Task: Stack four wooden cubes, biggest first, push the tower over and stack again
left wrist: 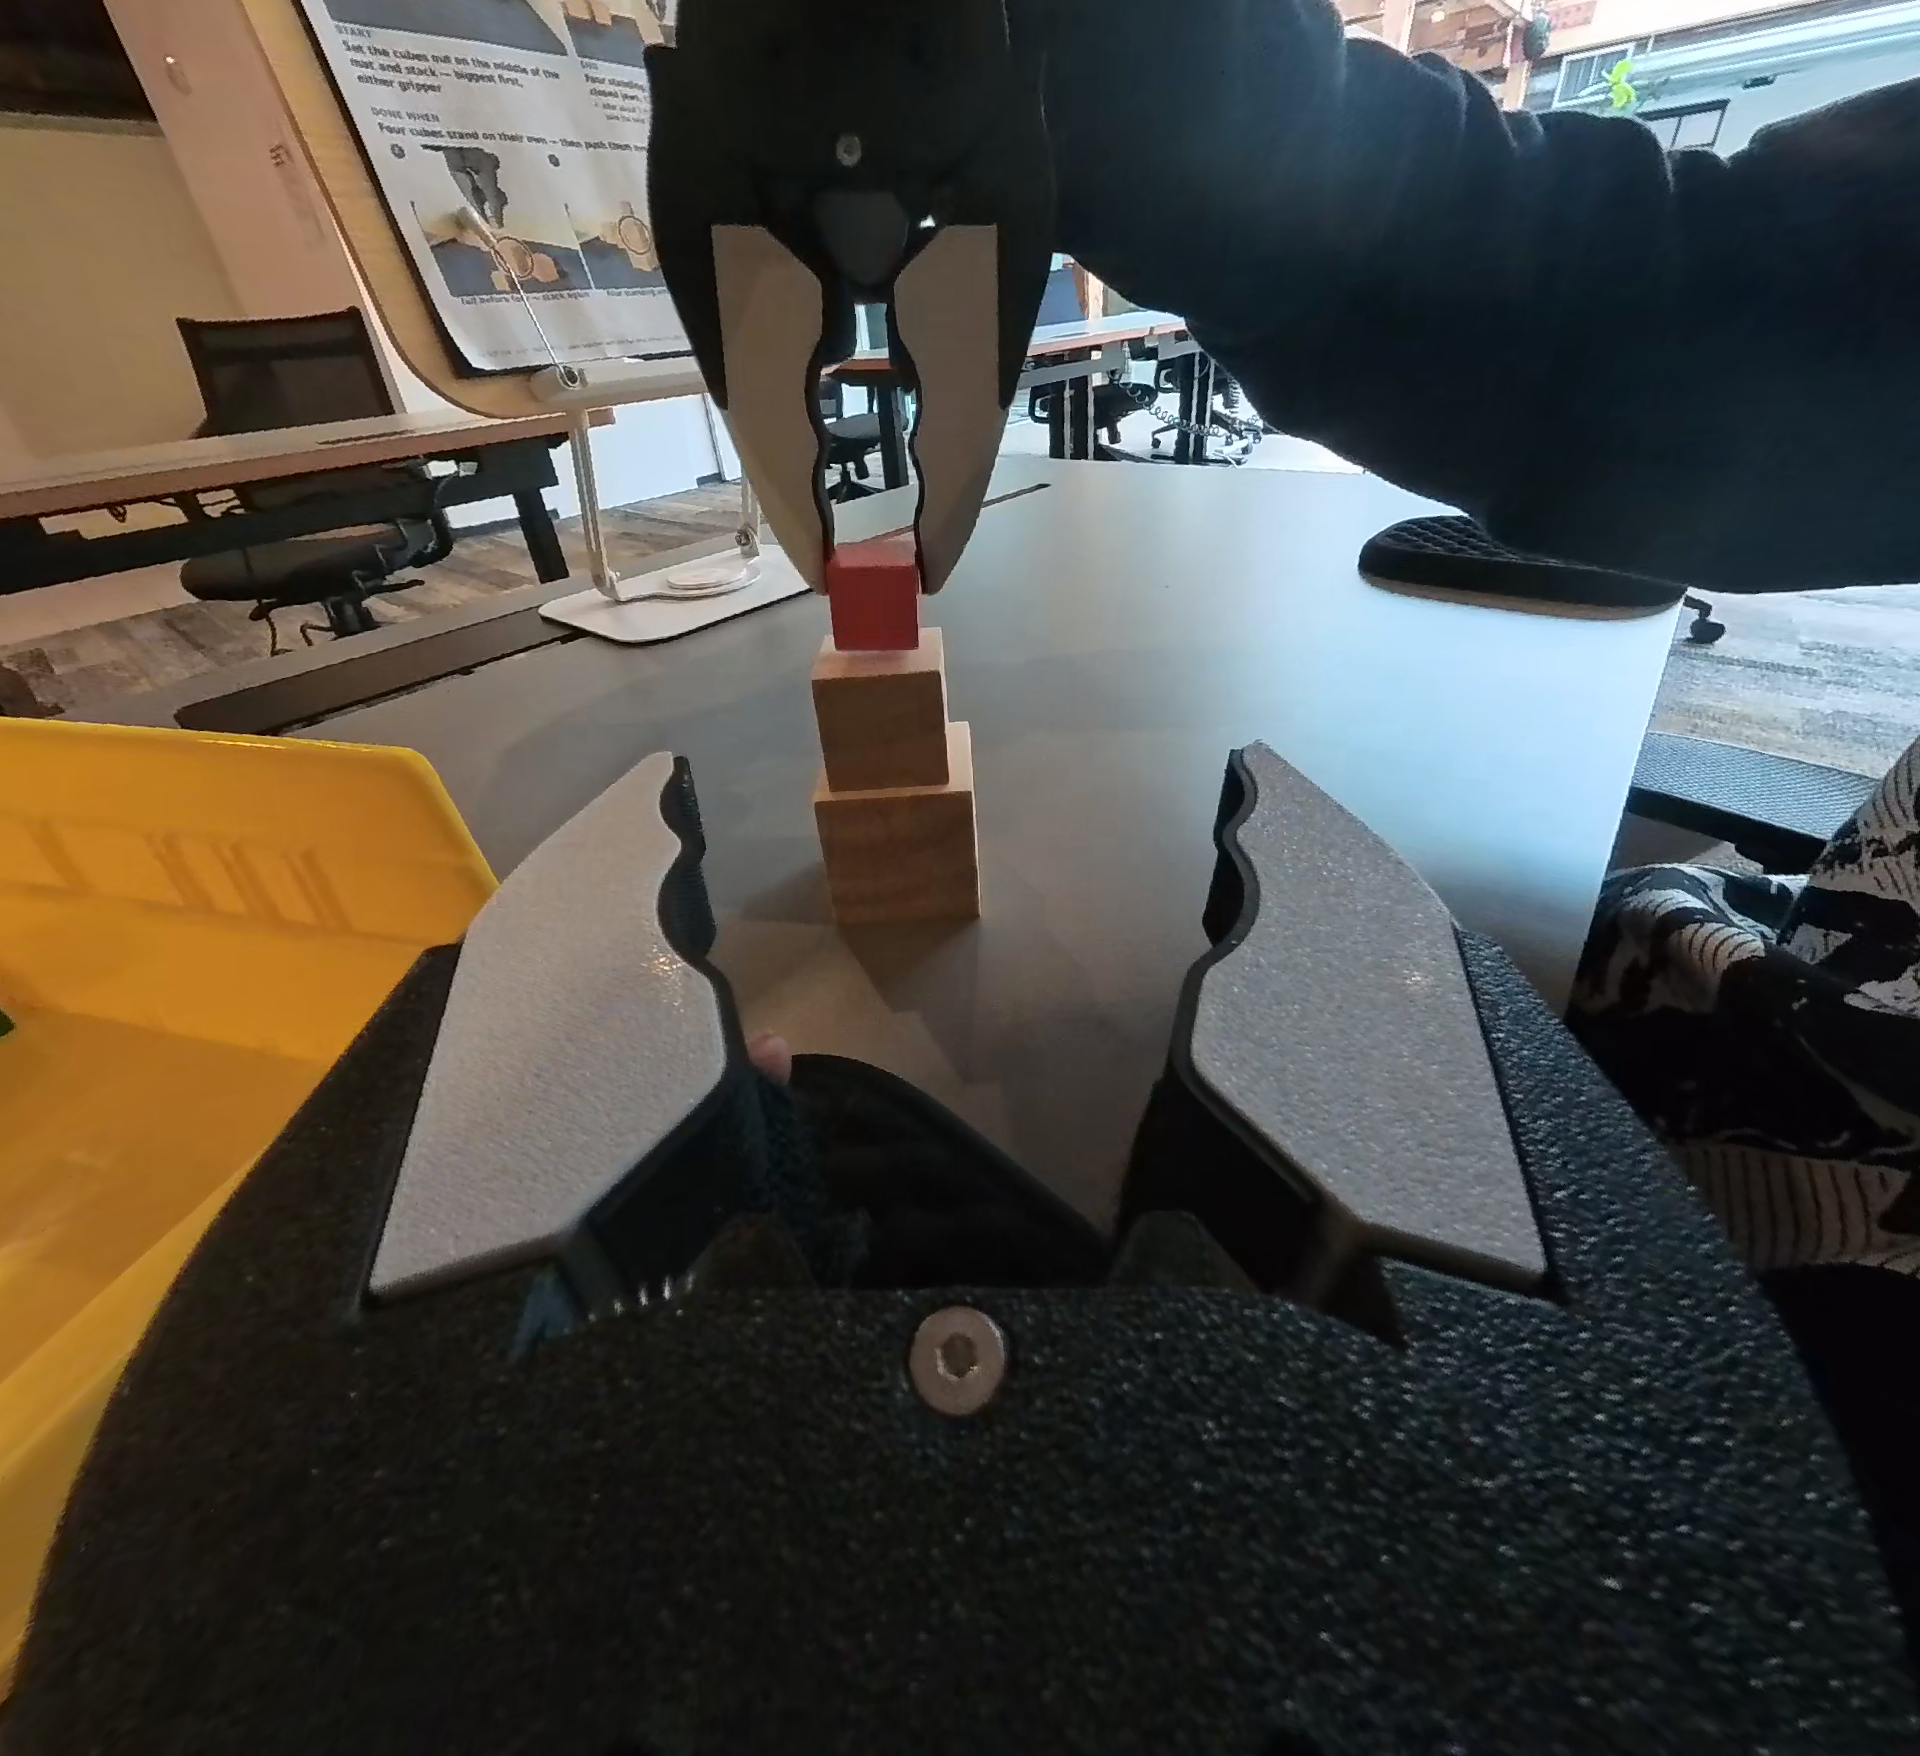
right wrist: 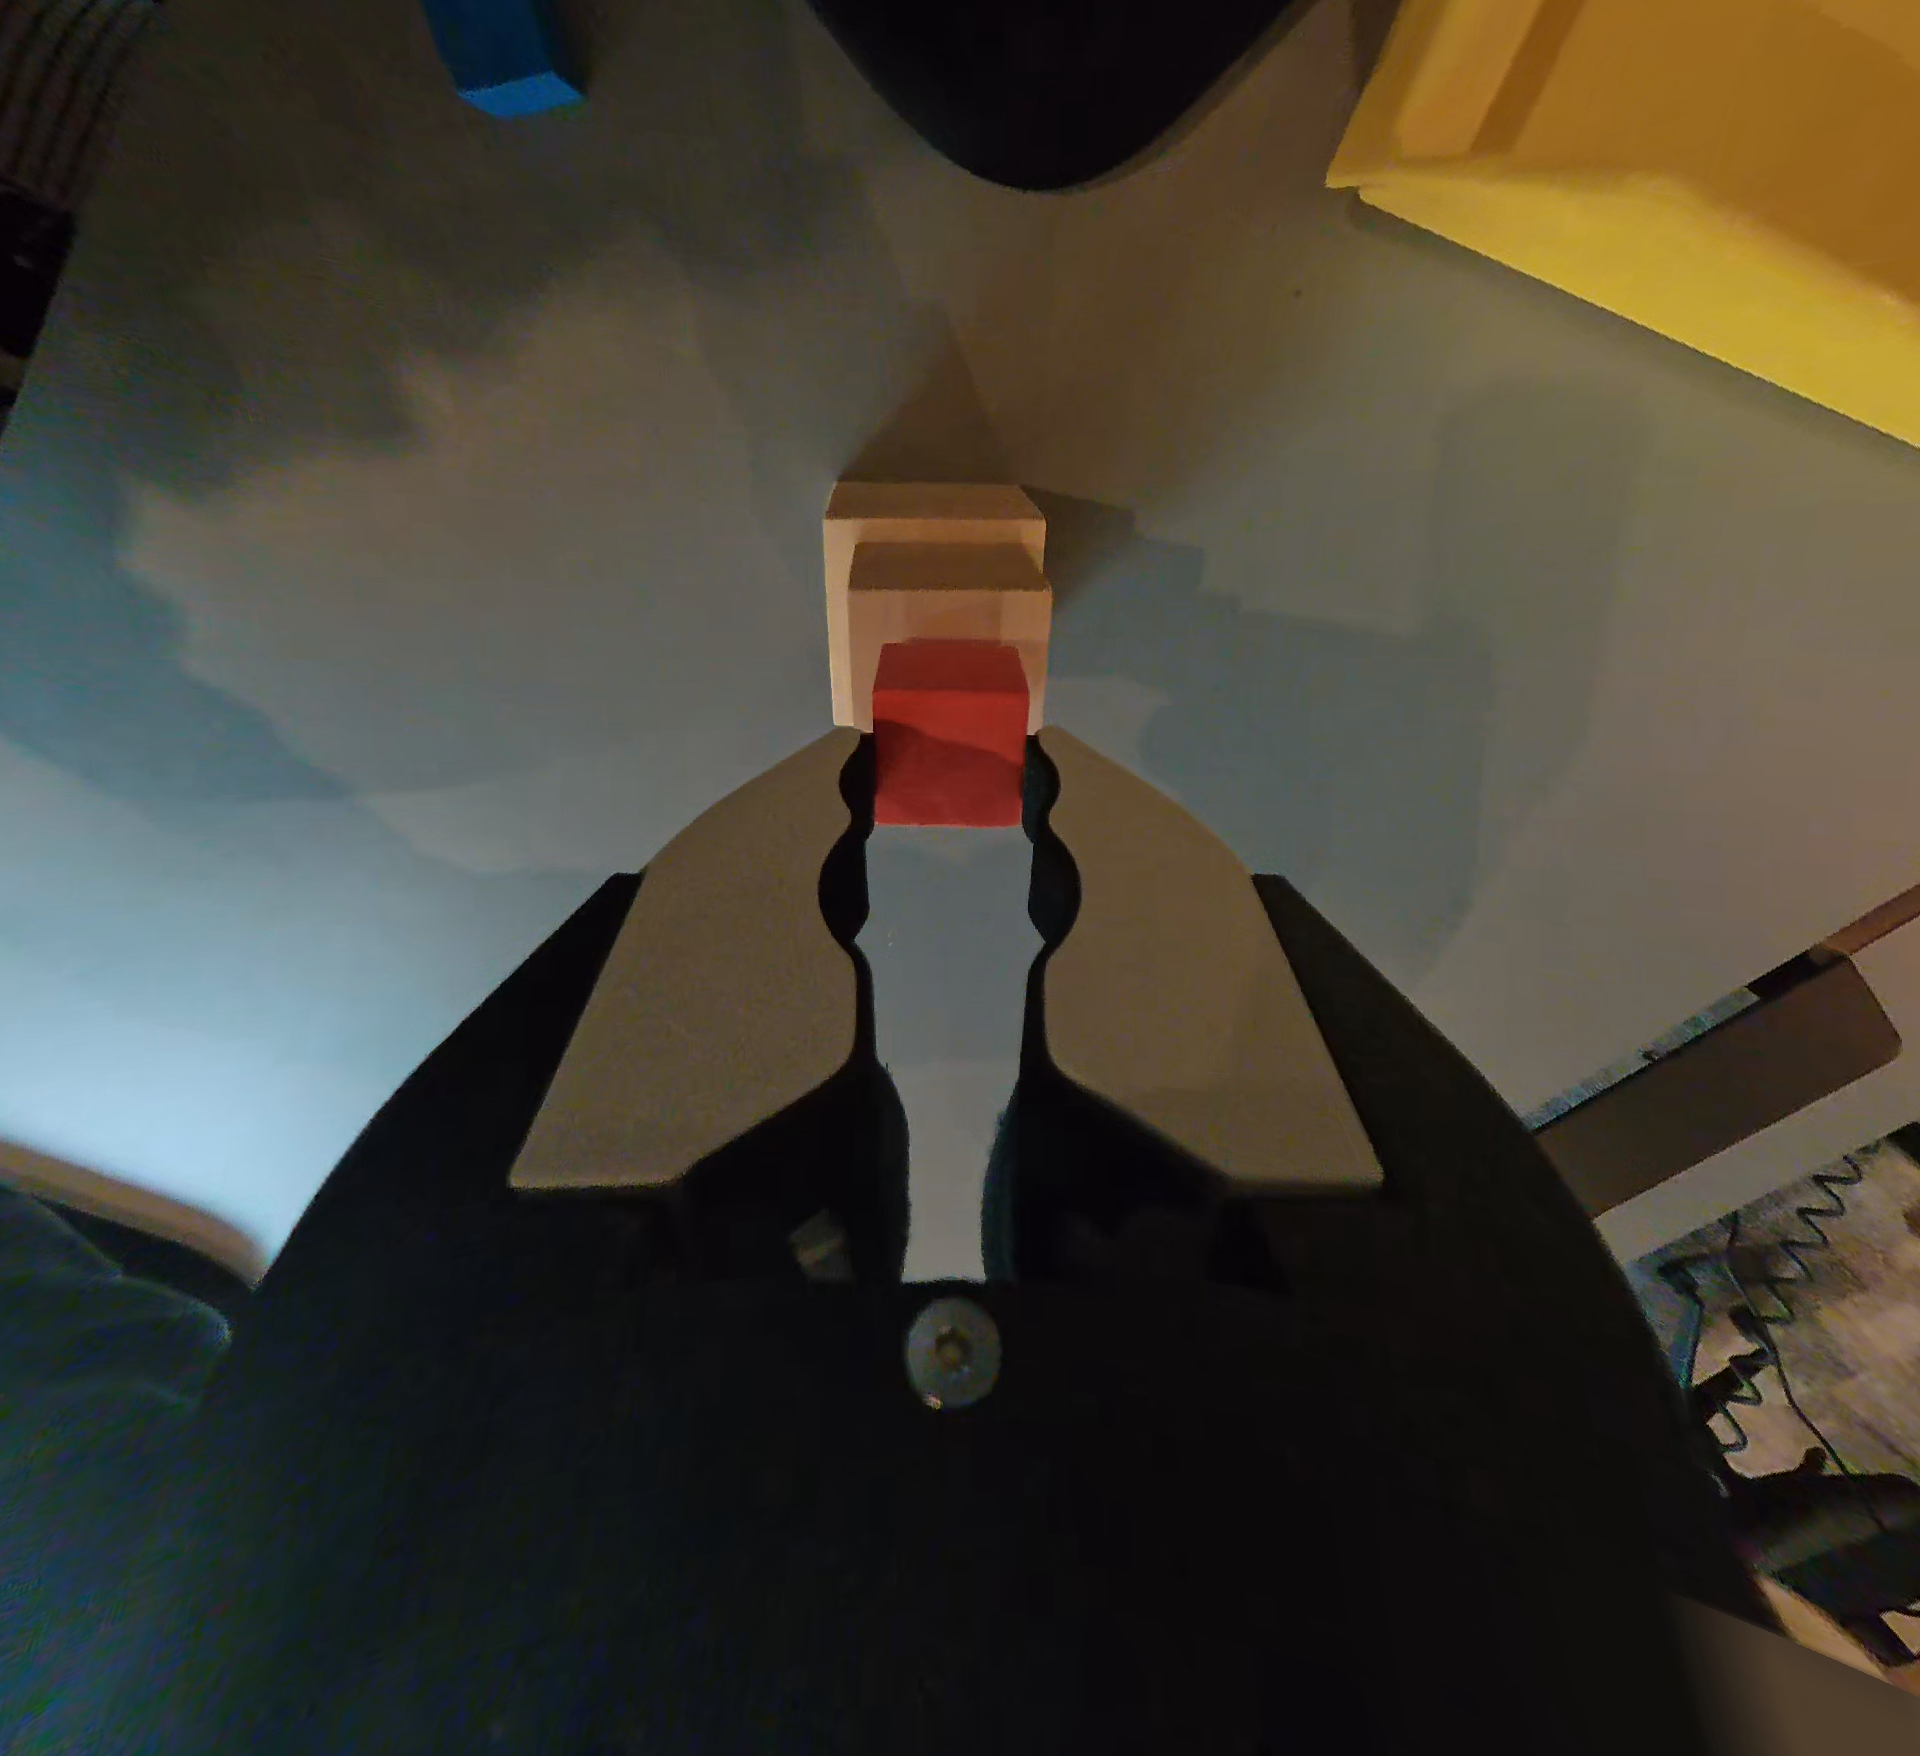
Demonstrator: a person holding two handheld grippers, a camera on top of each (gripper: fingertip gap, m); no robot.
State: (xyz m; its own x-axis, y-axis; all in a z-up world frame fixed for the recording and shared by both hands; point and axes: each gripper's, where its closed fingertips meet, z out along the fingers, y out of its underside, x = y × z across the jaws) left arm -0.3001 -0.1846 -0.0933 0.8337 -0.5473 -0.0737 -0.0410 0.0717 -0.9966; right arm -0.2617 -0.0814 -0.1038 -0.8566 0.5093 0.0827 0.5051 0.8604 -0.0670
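Note:
Two natural wooden cubes stand stacked on the grey table (left wrist: 1247, 667): a large one (left wrist: 899, 854) at the bottom and a smaller one (left wrist: 881, 709) on it. My right gripper (left wrist: 876, 572) comes down from above, shut on a small red cube (left wrist: 875, 605) whose underside meets the top of the second cube. In the right wrist view the gripper (right wrist: 948, 750) pinches the red cube (right wrist: 945, 730) at its tips, above the two wooden cubes (right wrist: 951, 579). A blue cube (right wrist: 499, 33) lies apart on the table. My left gripper (left wrist: 961, 766) is open and empty, low on the table, just short of the stack.
A yellow bin (left wrist: 208, 875) stands close to the left of my left gripper and shows in the right wrist view (right wrist: 1662, 148). A black pad (left wrist: 1507, 563) lies at the table's far right. A poster board (left wrist: 468, 96) stands beyond the table. A person's patterned clothing (left wrist: 1766, 979) is at the right.

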